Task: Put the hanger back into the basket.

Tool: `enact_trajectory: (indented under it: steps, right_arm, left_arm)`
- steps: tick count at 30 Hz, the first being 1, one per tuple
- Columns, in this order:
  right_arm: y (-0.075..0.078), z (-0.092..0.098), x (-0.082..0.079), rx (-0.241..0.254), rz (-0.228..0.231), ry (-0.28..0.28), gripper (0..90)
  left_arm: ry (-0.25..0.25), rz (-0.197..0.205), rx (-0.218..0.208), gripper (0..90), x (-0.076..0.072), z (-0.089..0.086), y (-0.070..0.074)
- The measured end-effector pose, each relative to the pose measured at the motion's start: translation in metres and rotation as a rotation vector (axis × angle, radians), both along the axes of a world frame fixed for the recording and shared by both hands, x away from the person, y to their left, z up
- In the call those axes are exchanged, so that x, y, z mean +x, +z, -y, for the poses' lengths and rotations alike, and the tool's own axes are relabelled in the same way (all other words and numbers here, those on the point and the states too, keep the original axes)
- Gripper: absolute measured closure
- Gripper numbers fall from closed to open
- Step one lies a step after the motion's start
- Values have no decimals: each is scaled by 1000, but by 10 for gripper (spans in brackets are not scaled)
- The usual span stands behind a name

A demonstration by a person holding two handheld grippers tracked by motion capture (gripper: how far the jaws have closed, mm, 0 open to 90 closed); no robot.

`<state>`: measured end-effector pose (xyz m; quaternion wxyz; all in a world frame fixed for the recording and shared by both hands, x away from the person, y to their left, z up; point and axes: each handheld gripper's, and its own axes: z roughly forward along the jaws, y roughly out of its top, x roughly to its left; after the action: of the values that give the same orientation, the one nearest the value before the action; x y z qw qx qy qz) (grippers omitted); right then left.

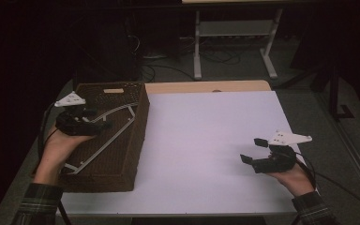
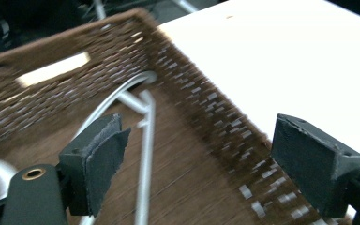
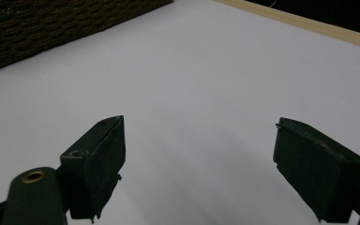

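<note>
Quick headcount, everything here comes in ones and twos. One table with a white top, taking up the middle of the high view. One brown wicker basket at the left of the frame. Inside it, one white hanger, far as I can tell, though part of it is hidden under a hand. Two grippers: left gripper at centre left over the basket, right gripper at lower right. Two hands holding them. One white-legged table frame in the dark at top centre.
</note>
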<state>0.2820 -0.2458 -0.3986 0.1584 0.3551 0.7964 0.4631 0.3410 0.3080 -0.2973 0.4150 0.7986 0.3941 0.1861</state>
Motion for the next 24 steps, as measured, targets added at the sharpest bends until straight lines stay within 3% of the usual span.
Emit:
enact_trajectory:
  steps: [9,10,14,21,24]
  right_arm:
    - [1,1,-1,8,5,-3,166]
    - [1,1,0,6,6,-2,166]
    - [1,1,0,6,5,-2,166]
    - [1,2,0,6,9,-3,166]
    - [1,2,0,8,9,-4,166]
  left_arm:
    - [-99,20,-17,120,-4,48,-3]
    - [-121,23,-28,115,-5,59,-4]
    - [-148,28,-40,115,-5,75,-8]
    - [-225,18,-95,98,-5,116,-16]
    - [-254,21,-100,91,-6,133,-20]
